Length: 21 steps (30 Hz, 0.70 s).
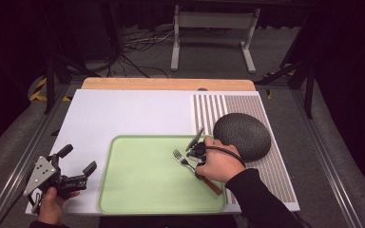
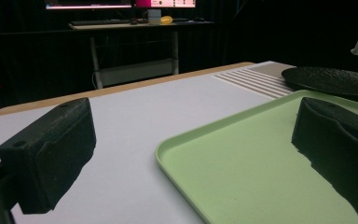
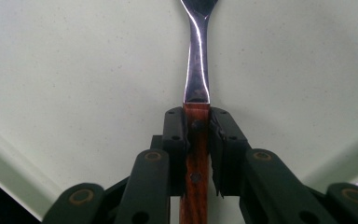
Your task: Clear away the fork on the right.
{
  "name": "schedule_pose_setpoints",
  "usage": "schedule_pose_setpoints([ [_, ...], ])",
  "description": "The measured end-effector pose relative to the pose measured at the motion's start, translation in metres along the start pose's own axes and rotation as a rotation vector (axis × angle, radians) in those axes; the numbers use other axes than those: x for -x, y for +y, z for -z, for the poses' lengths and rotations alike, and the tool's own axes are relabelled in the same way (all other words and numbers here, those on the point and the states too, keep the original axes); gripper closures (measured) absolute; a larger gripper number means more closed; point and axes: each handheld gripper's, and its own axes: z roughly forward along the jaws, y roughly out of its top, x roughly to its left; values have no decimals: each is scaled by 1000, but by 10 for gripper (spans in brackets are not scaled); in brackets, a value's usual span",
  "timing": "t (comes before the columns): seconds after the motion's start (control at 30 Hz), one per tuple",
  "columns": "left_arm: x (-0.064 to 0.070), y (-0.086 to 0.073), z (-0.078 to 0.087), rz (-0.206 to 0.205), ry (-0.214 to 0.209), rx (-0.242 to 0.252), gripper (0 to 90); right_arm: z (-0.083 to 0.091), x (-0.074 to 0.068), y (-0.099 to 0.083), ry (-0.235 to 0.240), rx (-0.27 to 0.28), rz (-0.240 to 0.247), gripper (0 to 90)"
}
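A fork [image 1: 183, 159] with a steel head and a brown wooden handle [image 3: 196, 140] lies over the right part of a light green tray [image 1: 142, 183]. My right gripper [image 3: 196, 122] is shut on the handle just below the steel neck, its black pads pressed on both sides. In the high view that gripper [image 1: 198, 154] sits under the person's hand at the tray's right side. My left gripper [image 1: 78, 164] rests at the table's front left, jaws wide open with nothing between them, just off the tray's left rim [image 2: 200, 135].
A dark round textured plate [image 1: 242, 135] lies on a striped placemat [image 1: 266, 156] to the right of the tray. The white tabletop [image 1: 128, 114] stretches behind the tray. Cables and a metal stand [image 1: 214, 28] are on the floor beyond the table.
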Motion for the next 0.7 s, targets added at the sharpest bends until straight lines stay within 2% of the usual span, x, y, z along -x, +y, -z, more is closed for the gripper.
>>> schedule_pose_setpoints([
  [0.37, 0, 0, 0, 0, 0, 1, 4, -3, 1, 0, 7, -14, -2, 773],
  [0.47, 0, 0, 0, 0, 1, 1, 3, -2, 1, 0, 15, 5, -8, 712],
  [0.57, 0, 0, 0, 0, 0, 0, 3, 0, 1, -1, 13, 20, 14, 672],
  [0.7, 0, 0, 0, 0, 0, -1, 3, 3, -2, -1, 20, 46, 19, 627],
])
